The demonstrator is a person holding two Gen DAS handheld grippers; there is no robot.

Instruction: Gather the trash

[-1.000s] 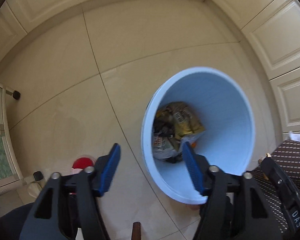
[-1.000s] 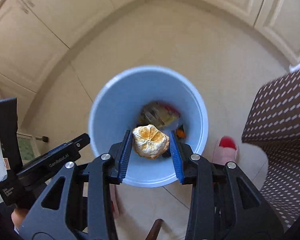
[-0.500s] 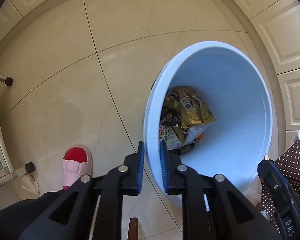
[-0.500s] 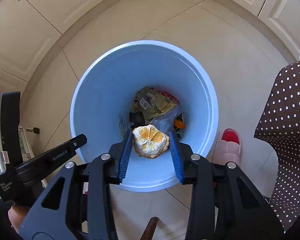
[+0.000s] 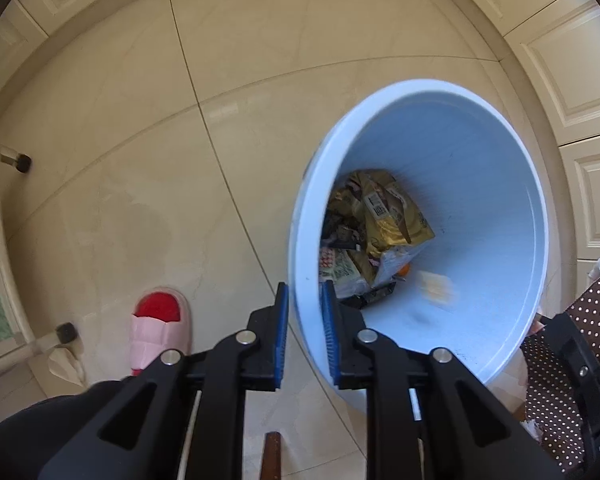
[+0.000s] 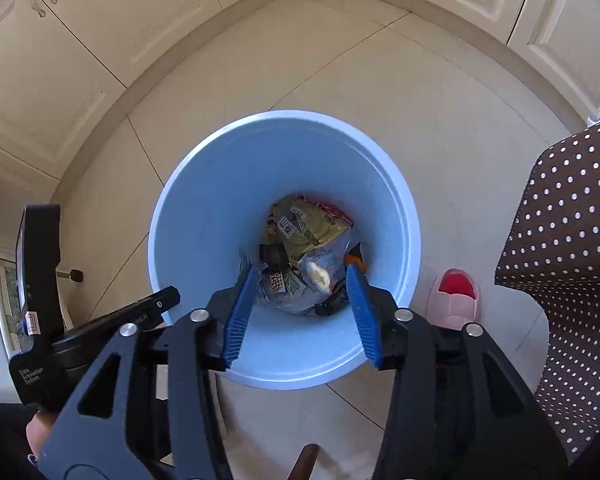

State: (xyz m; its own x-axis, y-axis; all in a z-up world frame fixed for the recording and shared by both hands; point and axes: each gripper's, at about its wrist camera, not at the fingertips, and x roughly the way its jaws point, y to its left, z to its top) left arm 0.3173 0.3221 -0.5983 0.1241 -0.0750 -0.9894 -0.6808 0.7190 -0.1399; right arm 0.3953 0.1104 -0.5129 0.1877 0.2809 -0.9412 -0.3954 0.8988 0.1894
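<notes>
One blue bin (image 6: 204,216) on the floor, its rim clenched in the left gripper (image 5: 304,336). Right gripper (image 6: 302,312) hangs above it, jaws released and bare. One blurred peel (image 6: 319,274) lies inside among several wrappers (image 6: 300,232). One pink slipper (image 5: 160,330) sits nearby.

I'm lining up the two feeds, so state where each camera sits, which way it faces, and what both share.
Left wrist: on the left tool, facing down at floor; its fingers clamp the blue bin rim; dark clothing at bottom left.
Right wrist: on the right tool, facing straight down into the bin; fingers open; the person's hand shows at lower left.
Shared: bin, wrappers, falling peel, pink slipper.
</notes>
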